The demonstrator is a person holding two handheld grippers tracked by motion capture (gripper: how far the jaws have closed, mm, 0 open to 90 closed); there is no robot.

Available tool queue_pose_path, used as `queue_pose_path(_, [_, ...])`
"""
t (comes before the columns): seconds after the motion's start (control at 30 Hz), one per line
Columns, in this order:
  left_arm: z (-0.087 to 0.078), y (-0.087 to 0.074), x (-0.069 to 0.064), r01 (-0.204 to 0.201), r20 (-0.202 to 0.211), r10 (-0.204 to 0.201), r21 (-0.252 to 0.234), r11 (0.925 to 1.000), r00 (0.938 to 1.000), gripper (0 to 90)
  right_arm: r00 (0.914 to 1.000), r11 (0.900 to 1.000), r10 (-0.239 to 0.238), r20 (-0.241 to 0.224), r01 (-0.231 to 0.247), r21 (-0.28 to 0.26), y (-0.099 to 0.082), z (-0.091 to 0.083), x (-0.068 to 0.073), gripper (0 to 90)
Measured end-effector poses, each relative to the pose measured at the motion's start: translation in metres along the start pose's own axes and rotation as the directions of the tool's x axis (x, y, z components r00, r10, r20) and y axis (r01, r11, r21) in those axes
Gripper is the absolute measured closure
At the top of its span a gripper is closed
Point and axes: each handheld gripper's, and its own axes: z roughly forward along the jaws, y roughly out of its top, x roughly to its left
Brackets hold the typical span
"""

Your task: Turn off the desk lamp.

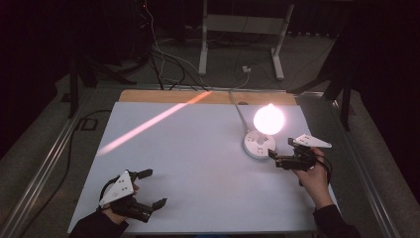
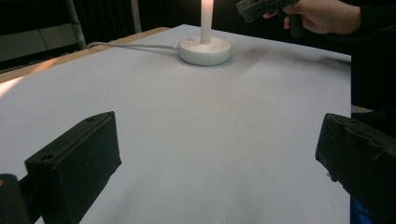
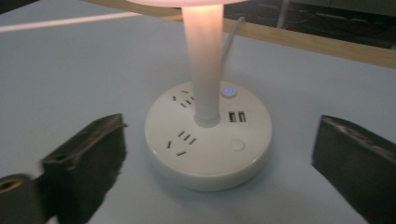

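Facing right gripper (image 1: 275, 159) fingers (image 3: 84, 158): lamp base (image 3: 208, 140), just ahead, untouched.

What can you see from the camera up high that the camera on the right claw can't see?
The high view alone gives the glowing lamp head, both hands, the left claw and the floor. The right claw view alone gives the small blue light, plug holes and USB slots on the lamp's base. Both give the round white base, its cord, the table and the open right claw.
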Motion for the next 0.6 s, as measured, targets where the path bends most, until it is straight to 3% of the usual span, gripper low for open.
queue_pose_path(0.27, [0.000,0.000,0.000,-0.001,-0.001,0.001,0.002,1.0000,1.0000,0.5,0.9988,0.9997,0.016,0.046,-0.017,0.016,-0.001,0.004,-0.004,25.0])
queue_pose_path(0.4, [0.000,0.000,0.000,0.000,-0.003,0.000,0.002,1.0000,1.0000,0.5,0.9966,0.9990,0.033,0.076,-0.035,0.027,0.003,0.006,-0.006,43.6])
queue_pose_path(0.47, [0.000,0.000,0.000,0.001,-0.003,-0.001,0.002,1.0000,1.0000,0.5,0.9964,0.9989,0.037,0.077,-0.039,0.026,0.003,0.006,-0.007,47.5])
queue_pose_path(0.5, [0.000,0.000,0.000,0.001,-0.004,-0.001,0.003,1.0000,1.0000,0.5,0.9957,0.9983,0.043,0.082,-0.046,0.037,0.004,0.008,-0.009,56.5])
queue_pose_path(0.6, [0.000,0.000,0.000,0.002,-0.006,-0.002,0.003,1.0000,1.0000,0.5,0.9959,0.9973,0.045,0.079,-0.049,0.055,0.003,0.012,-0.012,64.4])
